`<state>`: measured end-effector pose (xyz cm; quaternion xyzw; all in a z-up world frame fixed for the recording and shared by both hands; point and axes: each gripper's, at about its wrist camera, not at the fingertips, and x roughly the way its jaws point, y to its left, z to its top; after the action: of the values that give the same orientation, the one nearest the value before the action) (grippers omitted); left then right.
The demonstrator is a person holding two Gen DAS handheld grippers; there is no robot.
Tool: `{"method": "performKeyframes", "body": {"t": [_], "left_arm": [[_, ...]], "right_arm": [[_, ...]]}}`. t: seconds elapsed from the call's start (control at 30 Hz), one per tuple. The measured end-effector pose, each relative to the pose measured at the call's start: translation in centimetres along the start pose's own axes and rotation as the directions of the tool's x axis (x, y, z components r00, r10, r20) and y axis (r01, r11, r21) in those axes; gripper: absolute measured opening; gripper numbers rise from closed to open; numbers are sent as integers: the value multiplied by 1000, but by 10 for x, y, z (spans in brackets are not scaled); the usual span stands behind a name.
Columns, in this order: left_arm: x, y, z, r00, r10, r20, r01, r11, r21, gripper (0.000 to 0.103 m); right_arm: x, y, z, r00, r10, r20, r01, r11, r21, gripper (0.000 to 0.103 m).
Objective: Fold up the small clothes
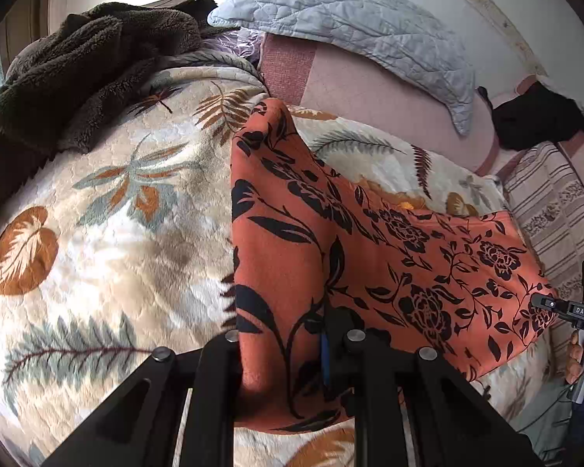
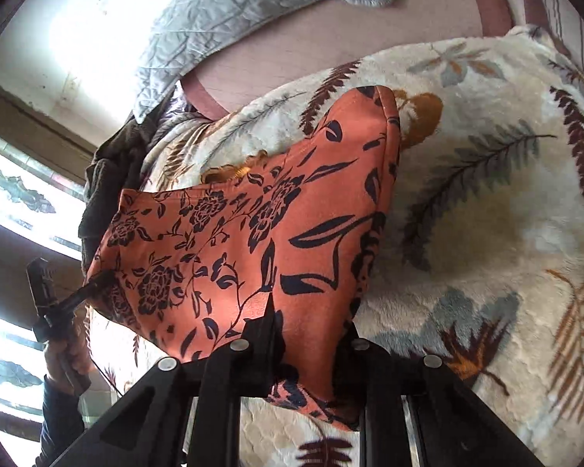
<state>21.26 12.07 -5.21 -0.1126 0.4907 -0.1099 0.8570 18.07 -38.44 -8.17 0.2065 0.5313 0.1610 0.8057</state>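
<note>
Garment [image 1: 370, 257] pinched by both tools [image 1: 284, 350] [image 2: 311, 334], hiding their tips.

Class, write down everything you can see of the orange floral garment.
The garment is orange-red, thin-looking cloth printed with black roses, vines and large leaves. It is lifted and stretched between two grippers: the left gripper pinches one lower corner, the right gripper the other. A seamed edge shows along one side. Its far end droops onto the cream leaf-patterned blanket below. Its type cannot be told.
</note>
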Motion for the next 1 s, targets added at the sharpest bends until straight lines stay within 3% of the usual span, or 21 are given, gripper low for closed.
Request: {"method": "performKeyframes", "body": {"t": [0.1, 0.17, 0.23, 0.27, 0.3, 0.37, 0.43, 0.5, 0.57, 0.7, 0.77, 0.8, 0.83, 0.9, 1.0], "left_arm": [[-15, 2, -47, 998, -55, -31, 55, 998, -8, 23], [1, 5, -85, 996, -34, -84, 34, 999, 6, 31], [32, 18, -120, 986, 68, -152, -63, 997, 37, 48], [35, 24, -127, 993, 39, -116, -35, 999, 31, 49], [30, 27, -125, 996, 13, -85, -12, 1000, 15, 50], [23, 23, -109, 991, 84, -100, -83, 996, 13, 50], [7, 10, -88, 989, 149, 0, -148, 986, 74, 50], [0, -5, -70, 987, 147, 64, -153, 982, 111, 54], [9, -15, -51, 993, 90, 76, -99, 987, 126, 56], [55, -27, -42, 993, 114, 42, -119, 981, 155, 56], [86, -23, -45, 983, 182, -12, -177, 968, 176, 56], [97, -15, -47, 974, 224, -37, -214, 961, 172, 57], [100, -14, -45, 972, 234, -1, -230, 956, 181, 58], [99, -20, -38, 966, 260, 10, -257, 948, 186, 58], [78, -25, -34, 967, 247, 62, -254, 955, 156, 58]], "right_arm": [[-25, -11, -46, 999, 32, -26, -32, 999, 11, 21], [-17, -28, -84, 997, 21, -76, -19, 1000, 21, 31], [7, -56, -117, 983, -80, -163, 86, 996, 28, 73], [19, -72, -130, 967, -146, -208, 158, 986, 44, 72], [15, -77, -135, 980, -115, -163, 125, 991, 53, 71], [-1, -76, -127, 987, -116, -107, 126, 988, 91, 70], [-21, -64, -108, 992, -127, 3, 126, 990, 64, 71], [-27, -52, -84, 993, -99, 66, 95, 994, 56, 71], [-13, -44, -57, 992, -86, 88, 81, 995, 53, 71], [38, -57, -21, 973, -222, 60, 215, 971, 100, 71], [56, -77, -17, 978, -209, 9, 207, 972, 114, 44], [60, -79, -14, 974, -225, 21, 221, 969, 109, 36], [58, -82, -14, 970, -239, 37, 232, 964, 132, 33], [53, -88, -8, 961, -271, 61, 255, 947, 196, 33], [36, -90, -6, 938, -333, 101, 300, 920, 252, 59]]}}
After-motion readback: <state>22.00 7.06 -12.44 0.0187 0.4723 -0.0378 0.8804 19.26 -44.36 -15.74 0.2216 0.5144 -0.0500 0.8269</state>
